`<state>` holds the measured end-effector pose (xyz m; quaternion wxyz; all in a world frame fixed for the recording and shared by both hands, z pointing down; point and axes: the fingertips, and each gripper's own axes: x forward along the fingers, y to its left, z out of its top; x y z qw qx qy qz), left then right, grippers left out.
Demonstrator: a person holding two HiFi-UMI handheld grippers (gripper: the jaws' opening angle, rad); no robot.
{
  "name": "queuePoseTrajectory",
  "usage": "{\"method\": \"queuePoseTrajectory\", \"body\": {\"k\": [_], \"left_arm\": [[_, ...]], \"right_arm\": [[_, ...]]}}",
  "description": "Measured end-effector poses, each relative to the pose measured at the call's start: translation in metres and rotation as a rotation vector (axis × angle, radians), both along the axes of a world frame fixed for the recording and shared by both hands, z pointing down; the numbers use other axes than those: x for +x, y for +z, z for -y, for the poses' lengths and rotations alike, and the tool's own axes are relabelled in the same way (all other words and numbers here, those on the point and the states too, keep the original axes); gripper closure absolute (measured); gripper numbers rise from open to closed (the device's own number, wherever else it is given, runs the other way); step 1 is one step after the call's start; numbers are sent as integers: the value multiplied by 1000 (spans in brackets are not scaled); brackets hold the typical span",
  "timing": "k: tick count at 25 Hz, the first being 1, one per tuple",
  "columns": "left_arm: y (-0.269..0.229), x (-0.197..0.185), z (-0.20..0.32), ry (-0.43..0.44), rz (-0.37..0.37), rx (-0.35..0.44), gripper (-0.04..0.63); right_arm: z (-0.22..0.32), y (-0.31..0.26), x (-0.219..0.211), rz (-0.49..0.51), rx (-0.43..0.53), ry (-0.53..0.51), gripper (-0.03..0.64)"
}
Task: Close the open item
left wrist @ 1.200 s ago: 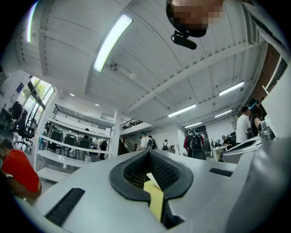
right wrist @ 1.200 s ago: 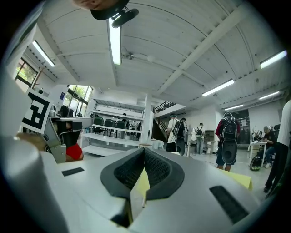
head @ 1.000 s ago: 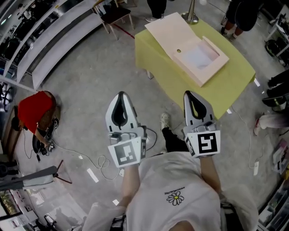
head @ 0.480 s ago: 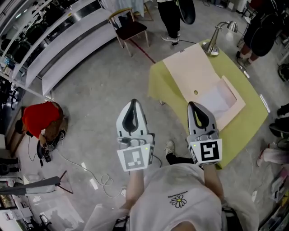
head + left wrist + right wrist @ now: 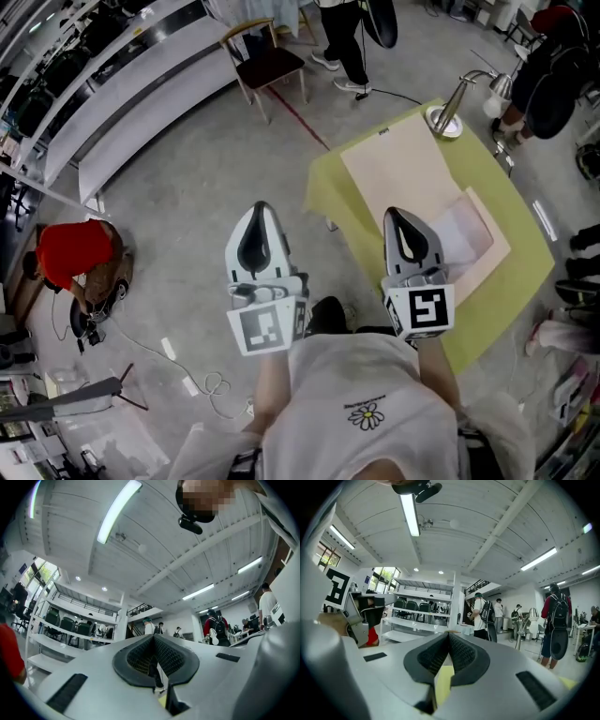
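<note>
Head view: box (image 5: pixel 403 173) lay open on table (image 5: pixel 492 159); right gripper (image 5: pixel 399 216) near box, left gripper (image 5: pixel 259 210) farther left; both jaws closed, empty.

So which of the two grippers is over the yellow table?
The right gripper: in the head view it overlaps the table and open box; the left gripper shows over grey floor.

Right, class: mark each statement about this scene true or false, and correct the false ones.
1. The flat box on the yellow table lies open. True.
2. The right tool grips the box's lid. False: its jaws are shut on nothing.
3. A desk lamp stands at the table's far corner. True.
4. The left tool hangs over the table. False: it is over the floor, beside the table.
</note>
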<state>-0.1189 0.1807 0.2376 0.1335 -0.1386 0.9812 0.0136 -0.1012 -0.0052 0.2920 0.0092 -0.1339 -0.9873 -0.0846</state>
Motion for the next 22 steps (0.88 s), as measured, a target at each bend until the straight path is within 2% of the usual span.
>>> {"method": "queuePoseTrajectory", "body": {"k": [5, 9, 14, 22], "left_arm": [[-3, -29, 7, 57, 28, -28, 581], [-7, -52, 11, 106, 10, 5, 580], [-11, -75, 1, 141, 50, -53, 581], [-8, -104, -1, 229, 44, -29, 581]], "right_arm": [[-1, 4, -25, -4, 19, 53, 603], [-3, 8, -43, -3, 65, 131, 603], [-20, 7, -63, 24, 163, 177, 603], [-22, 10, -82, 29, 140, 285, 601]]}}
